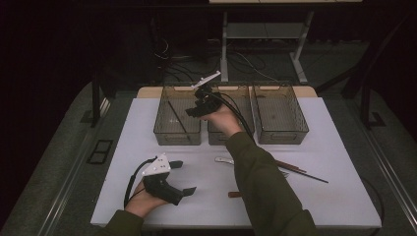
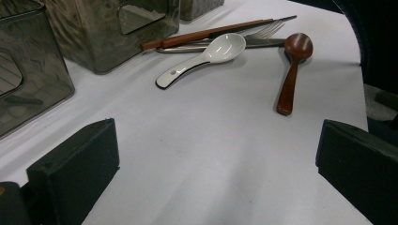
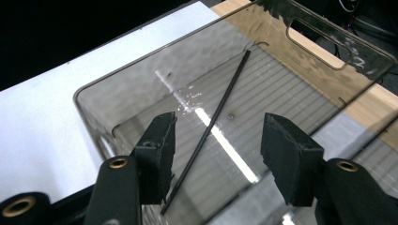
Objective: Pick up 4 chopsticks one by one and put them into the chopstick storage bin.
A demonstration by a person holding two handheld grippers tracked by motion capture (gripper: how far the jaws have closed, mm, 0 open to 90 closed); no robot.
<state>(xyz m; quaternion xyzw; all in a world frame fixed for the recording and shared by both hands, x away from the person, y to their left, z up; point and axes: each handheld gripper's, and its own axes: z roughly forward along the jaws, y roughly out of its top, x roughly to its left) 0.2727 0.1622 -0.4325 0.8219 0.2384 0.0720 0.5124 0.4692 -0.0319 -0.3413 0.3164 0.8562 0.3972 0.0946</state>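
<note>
Three smoky clear bins stand in a row at the back of the white table. A thin black chopstick (image 1: 176, 116) (image 3: 211, 124) lies slantwise on the floor of the left bin (image 1: 160, 123) (image 3: 141, 79). My right gripper (image 1: 195, 109) (image 3: 218, 140) hovers over that bin, open, with nothing between its pads and the chopstick well below them. At the front left my left gripper (image 1: 183, 177) (image 2: 216, 145) rests low over the table, open and empty. Ahead of it lie a white spoon (image 2: 206, 58) and a brown wooden spoon (image 2: 291, 70).
The middle bin (image 1: 216, 137) and right bin (image 1: 282, 135) stand beside the left one. A fork (image 2: 265, 32) and a brown-handled utensil (image 2: 202, 35) lie behind the white spoon. My right forearm crosses the table's middle. Bare table surface shows at left and far right.
</note>
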